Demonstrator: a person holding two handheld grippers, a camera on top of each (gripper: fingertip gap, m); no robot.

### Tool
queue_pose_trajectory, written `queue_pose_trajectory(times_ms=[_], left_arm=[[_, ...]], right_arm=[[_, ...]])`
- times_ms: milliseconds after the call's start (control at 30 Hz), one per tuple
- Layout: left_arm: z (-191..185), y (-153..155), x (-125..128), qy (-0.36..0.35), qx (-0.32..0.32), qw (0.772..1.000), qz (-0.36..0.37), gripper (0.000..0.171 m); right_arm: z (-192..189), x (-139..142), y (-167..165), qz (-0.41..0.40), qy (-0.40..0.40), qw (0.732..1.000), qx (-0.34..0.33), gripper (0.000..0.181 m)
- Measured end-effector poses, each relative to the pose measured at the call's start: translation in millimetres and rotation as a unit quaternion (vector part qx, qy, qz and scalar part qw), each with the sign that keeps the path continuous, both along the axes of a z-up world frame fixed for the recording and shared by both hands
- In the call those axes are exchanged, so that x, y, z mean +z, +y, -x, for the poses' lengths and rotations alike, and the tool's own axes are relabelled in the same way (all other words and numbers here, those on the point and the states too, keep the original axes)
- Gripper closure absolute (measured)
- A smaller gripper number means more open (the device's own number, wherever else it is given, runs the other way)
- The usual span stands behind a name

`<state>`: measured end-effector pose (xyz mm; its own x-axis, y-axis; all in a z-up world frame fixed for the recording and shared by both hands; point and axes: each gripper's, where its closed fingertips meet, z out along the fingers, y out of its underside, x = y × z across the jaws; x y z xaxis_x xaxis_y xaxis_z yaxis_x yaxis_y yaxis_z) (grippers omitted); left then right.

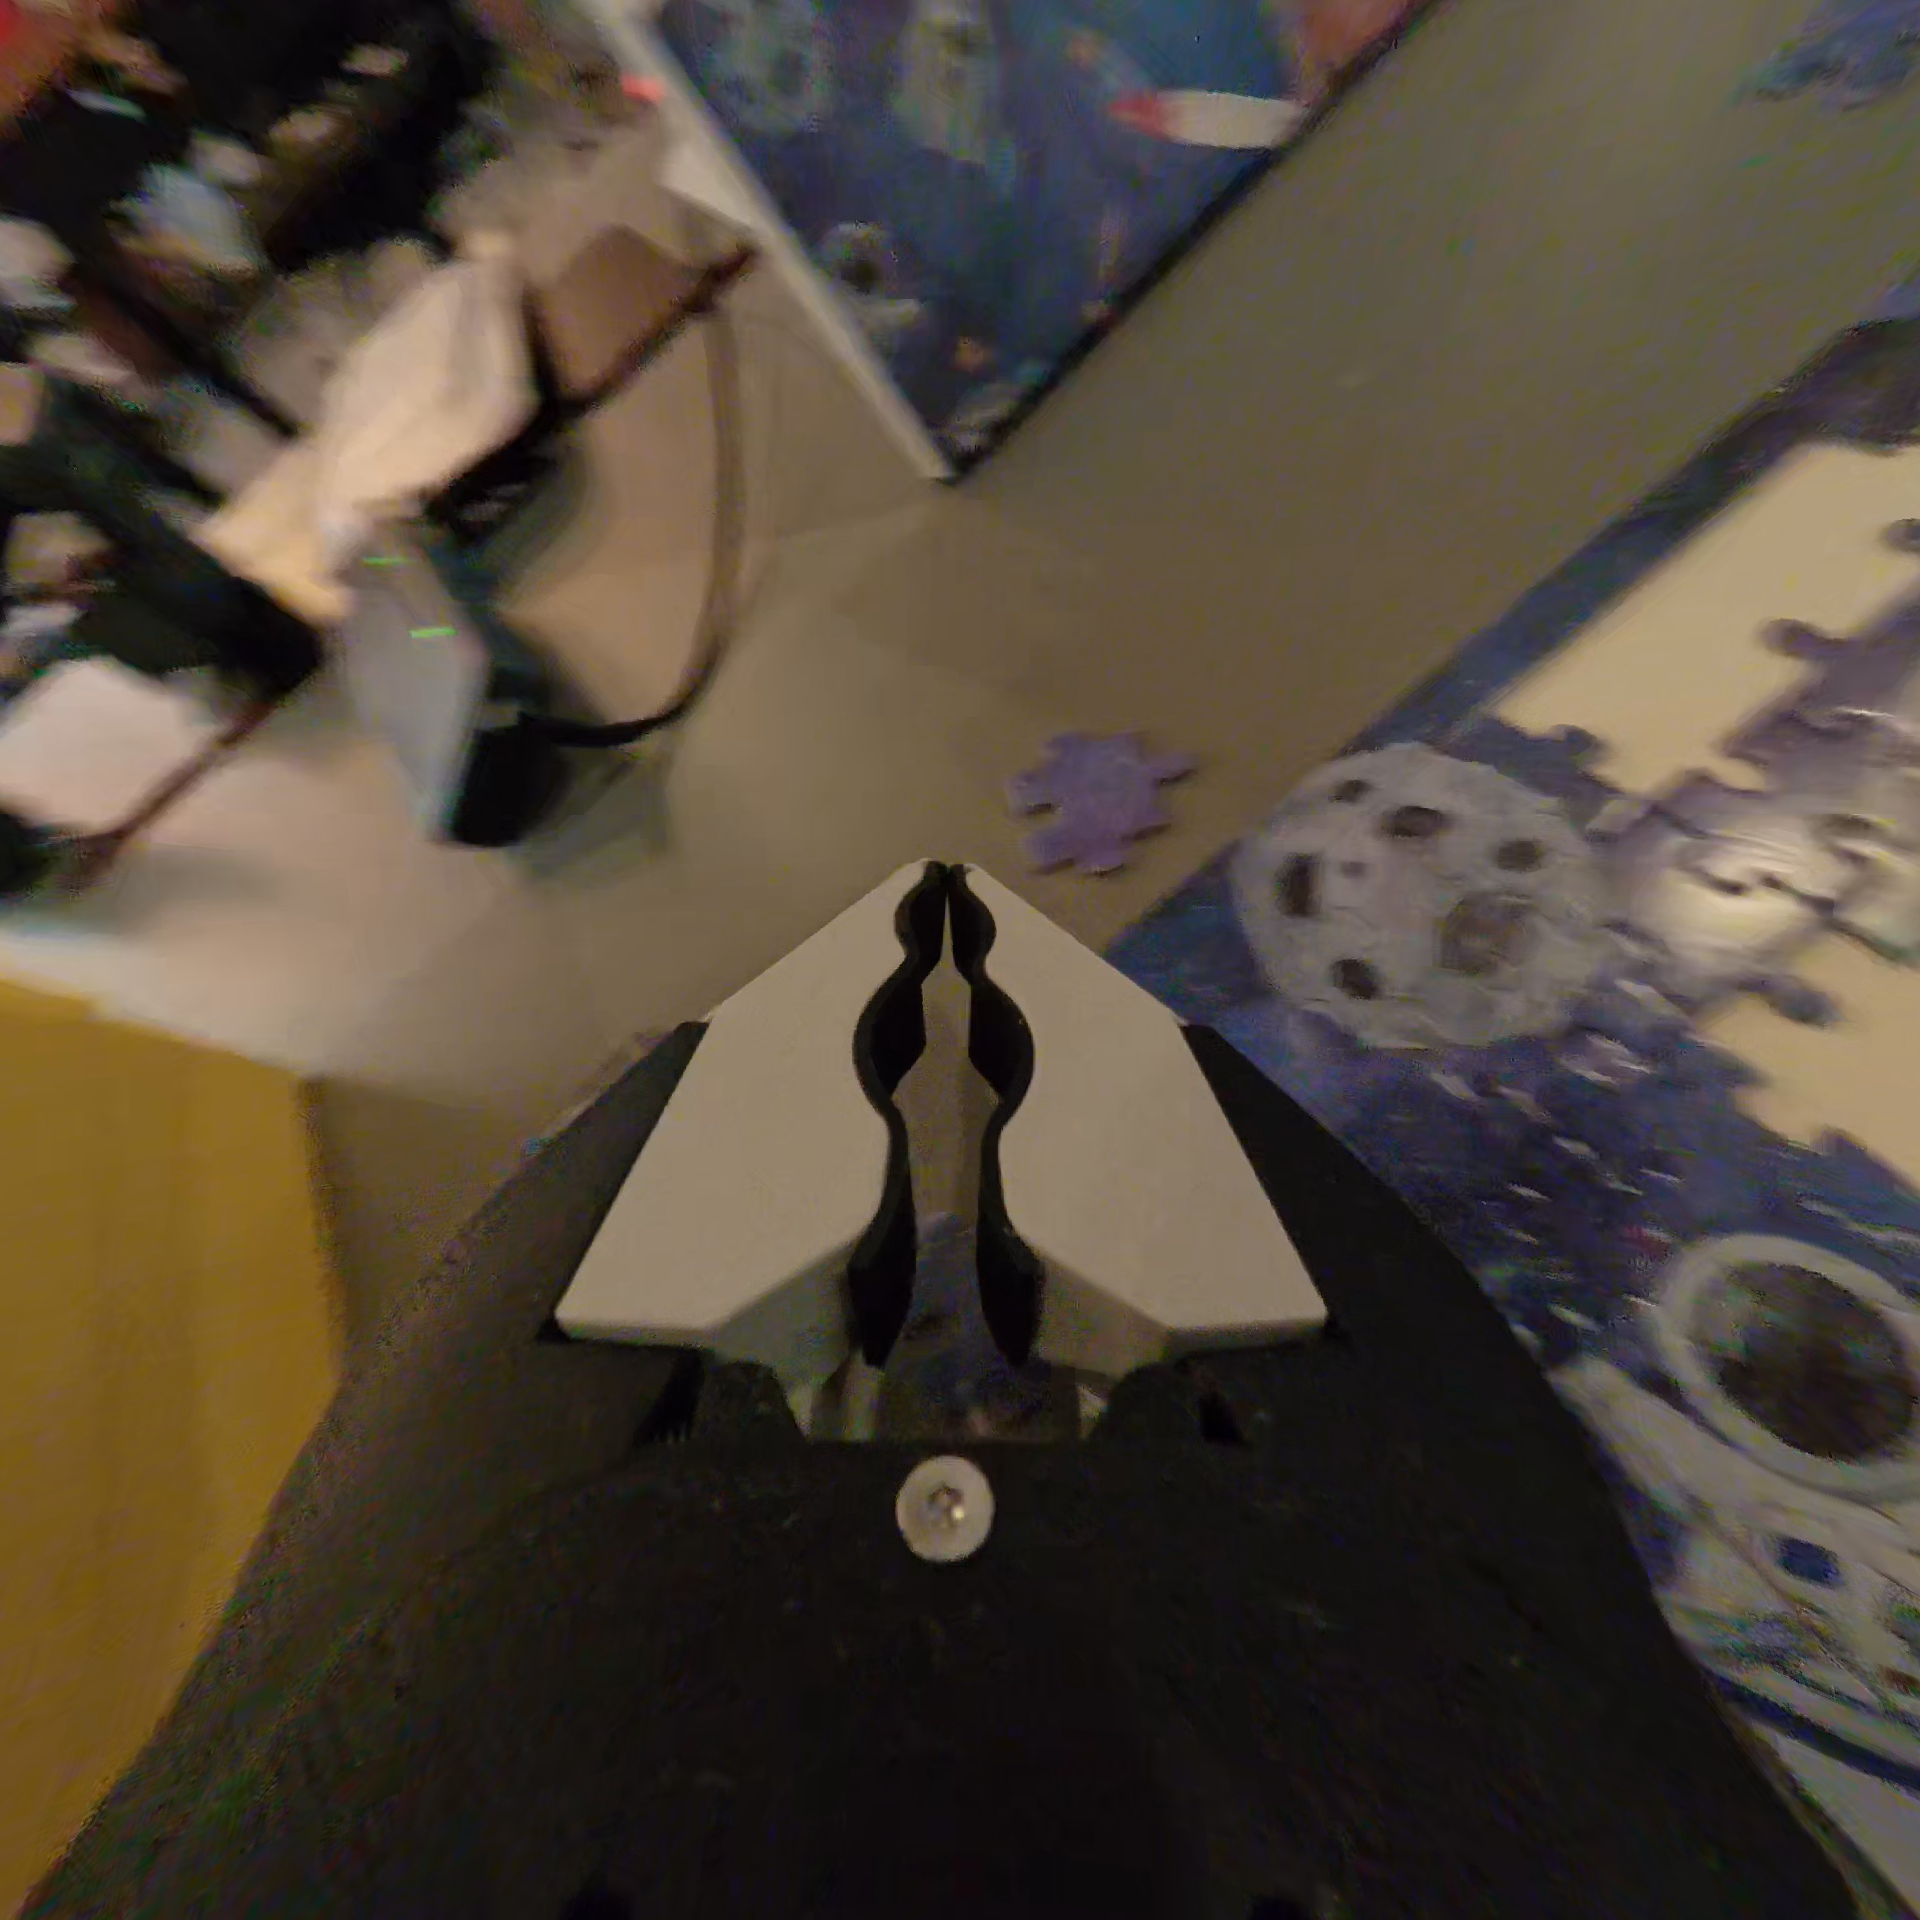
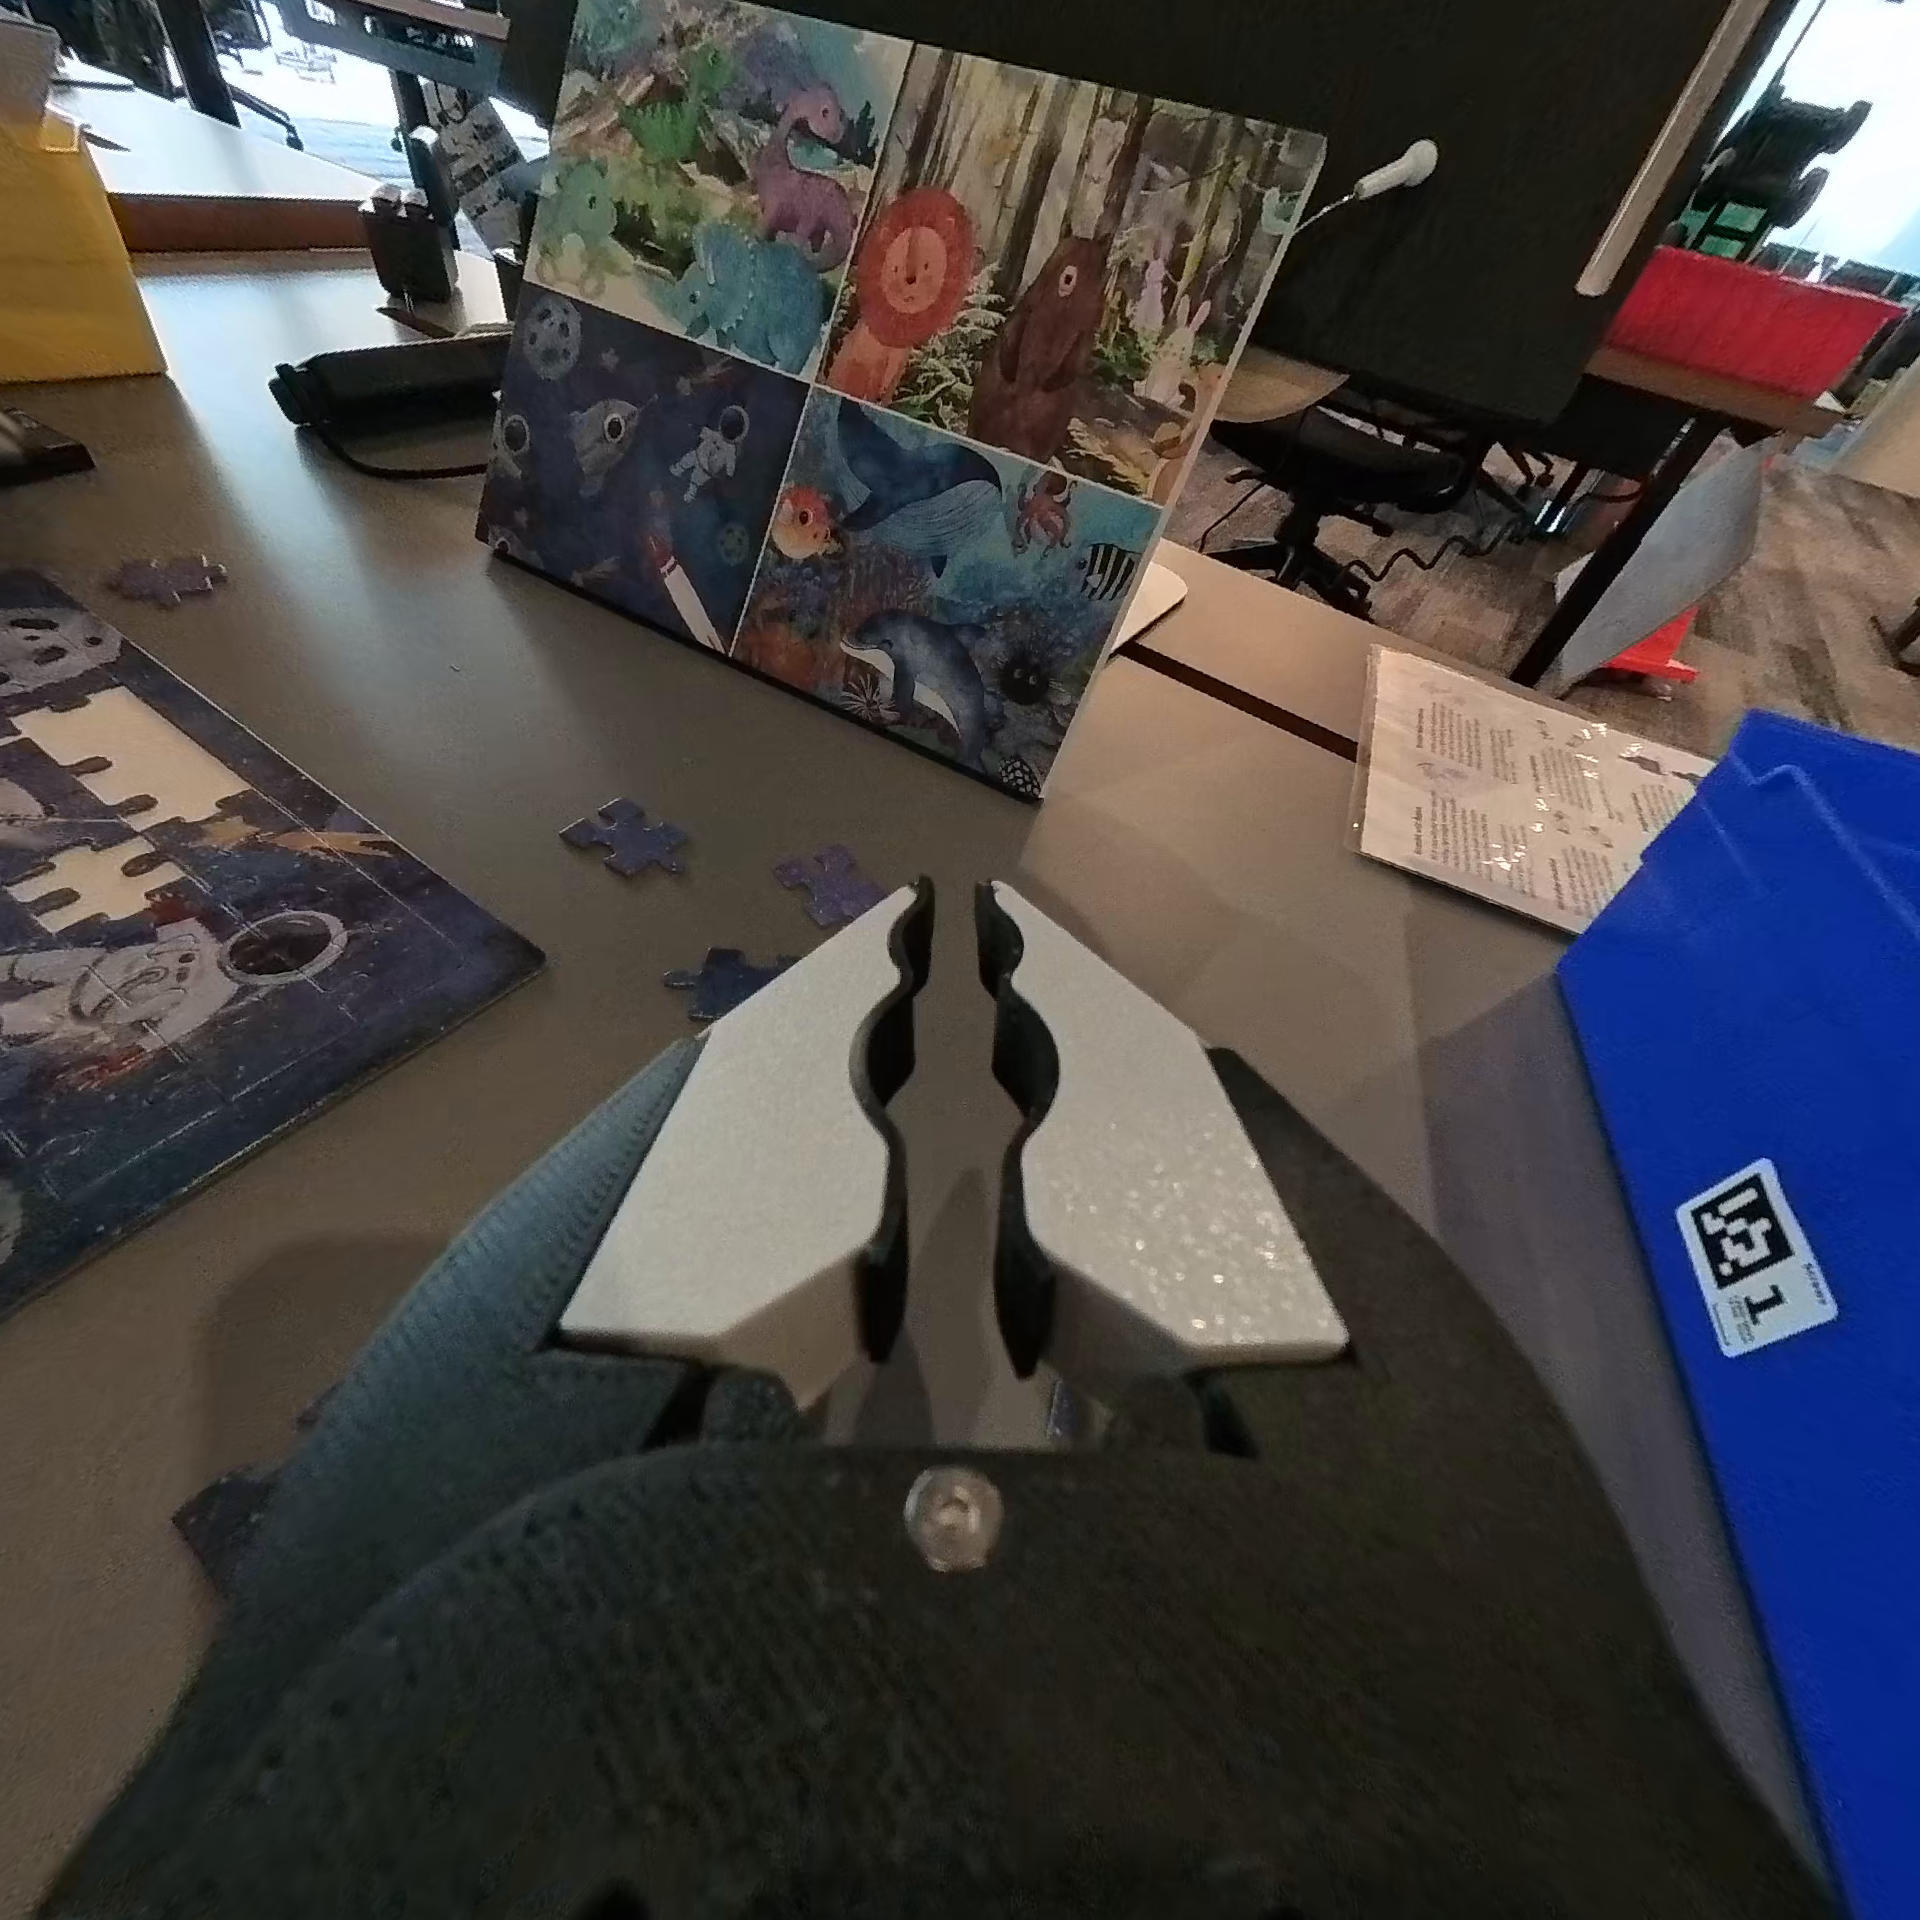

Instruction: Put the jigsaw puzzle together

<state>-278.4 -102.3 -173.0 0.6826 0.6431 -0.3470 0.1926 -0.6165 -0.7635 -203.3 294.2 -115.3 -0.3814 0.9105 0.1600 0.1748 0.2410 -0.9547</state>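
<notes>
The partly built space jigsaw lies on the grey table, with pale bare gaps in its frame; it also shows at the left of the right wrist view. My left gripper is shut, tips touching, just off the puzzle's edge, close to a loose purple piece. A bluish patch shows deep between its fingers; I cannot tell what it is. My right gripper is slightly open and empty, low over the table. Three loose blue pieces lie just ahead of it and to its left.
The picture box stands upright behind the pieces and shows in the left wrist view. A blue bin and a printed sheet sit right. Another loose piece lies beyond the puzzle. A yellow box stands far left. Some 40 cm of space lies between my two pairs of fingers. The partly built space jigsaw lies some 9 cm from my left tips, 35 cm from my right tips.
</notes>
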Motion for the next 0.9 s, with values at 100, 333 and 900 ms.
queue_pose_trajectory(times_ms=[100, 333, 900], left_arm=[[15.4, -39.1, 40.8, 0.091, 0.085, 0.992, -0.026, 0.171], [-20.8, -51.9, 38.4, -0.033, 0.059, 0.998, -0.019, 0.171], [-64.4, -56.8, -7.2, -0.043, 0.054, 0.998, -0.004, 0.165]], right_arm=[[-0.1, 1.1, 1.5, -0.004, 0.005, 1.000, -0.002, 0.176], [0.8, -0.7, 3.2, -0.002, 0.001, 1.000, -0.004, 0.175], [5.3, -11.3, 25.5, 0.006, -0.018, 0.999, -0.047, 0.175]])
